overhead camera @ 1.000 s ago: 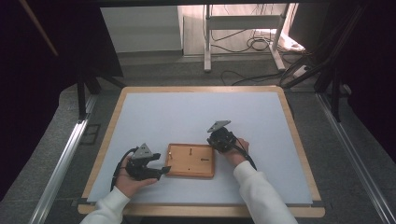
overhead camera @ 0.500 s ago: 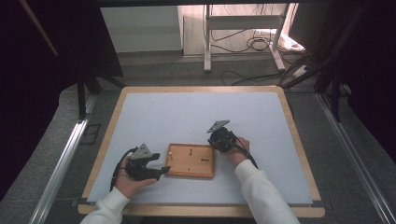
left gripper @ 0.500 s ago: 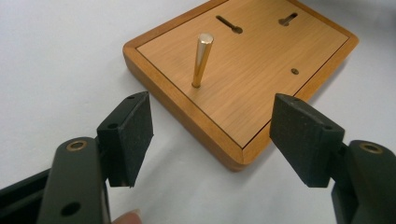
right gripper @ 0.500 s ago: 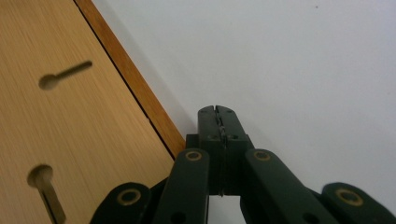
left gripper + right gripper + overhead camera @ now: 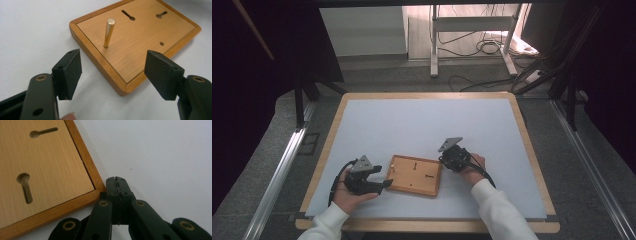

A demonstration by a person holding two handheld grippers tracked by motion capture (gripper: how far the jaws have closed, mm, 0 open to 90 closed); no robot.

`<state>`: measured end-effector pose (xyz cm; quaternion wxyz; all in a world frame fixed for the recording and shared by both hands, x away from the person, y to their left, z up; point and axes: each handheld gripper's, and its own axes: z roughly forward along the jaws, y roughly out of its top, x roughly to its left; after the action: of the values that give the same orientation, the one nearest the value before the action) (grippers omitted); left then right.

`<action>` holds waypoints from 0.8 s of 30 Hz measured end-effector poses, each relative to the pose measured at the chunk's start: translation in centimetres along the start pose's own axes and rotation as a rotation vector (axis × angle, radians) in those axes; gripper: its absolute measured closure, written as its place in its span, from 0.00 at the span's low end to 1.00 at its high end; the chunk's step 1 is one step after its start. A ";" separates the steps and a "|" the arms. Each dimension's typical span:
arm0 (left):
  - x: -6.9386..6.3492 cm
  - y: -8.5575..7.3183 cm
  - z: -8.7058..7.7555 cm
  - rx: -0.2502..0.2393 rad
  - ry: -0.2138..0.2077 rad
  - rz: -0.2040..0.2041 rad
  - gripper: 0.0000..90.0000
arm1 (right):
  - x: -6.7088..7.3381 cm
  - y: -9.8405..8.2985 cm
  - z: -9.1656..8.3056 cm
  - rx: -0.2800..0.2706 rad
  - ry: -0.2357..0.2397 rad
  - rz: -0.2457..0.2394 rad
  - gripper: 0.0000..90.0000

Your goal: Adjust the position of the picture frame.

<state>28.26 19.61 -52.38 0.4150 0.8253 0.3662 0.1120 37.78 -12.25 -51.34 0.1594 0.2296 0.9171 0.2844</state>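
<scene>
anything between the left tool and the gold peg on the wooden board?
Nothing loose. In the left gripper view, the open left tool faces the gold peg across the wooden board's near corner and bare panel.

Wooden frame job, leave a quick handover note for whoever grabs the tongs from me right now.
Left tongs: open, aimed at the near corner of the wooden frame, not touching it.
Right tongs: shut, empty, tips at the frame's right corner.
Frame lies back-side up on the white mat; a brass pin stands upright in its back panel.
Done: nothing gripped yet.
Left: probably grasp the frame or the pin.
</scene>
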 end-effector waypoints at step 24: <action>0.1 -0.5 -0.6 -0.010 0.006 -0.007 0.34 | 6.1 -3.1 -3.3 -0.034 0.076 -0.038 1.00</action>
<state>27.71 20.24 -52.39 0.4184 0.8215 0.3698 0.1150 30.18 -12.90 -51.60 0.1337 0.1982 0.9217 0.3055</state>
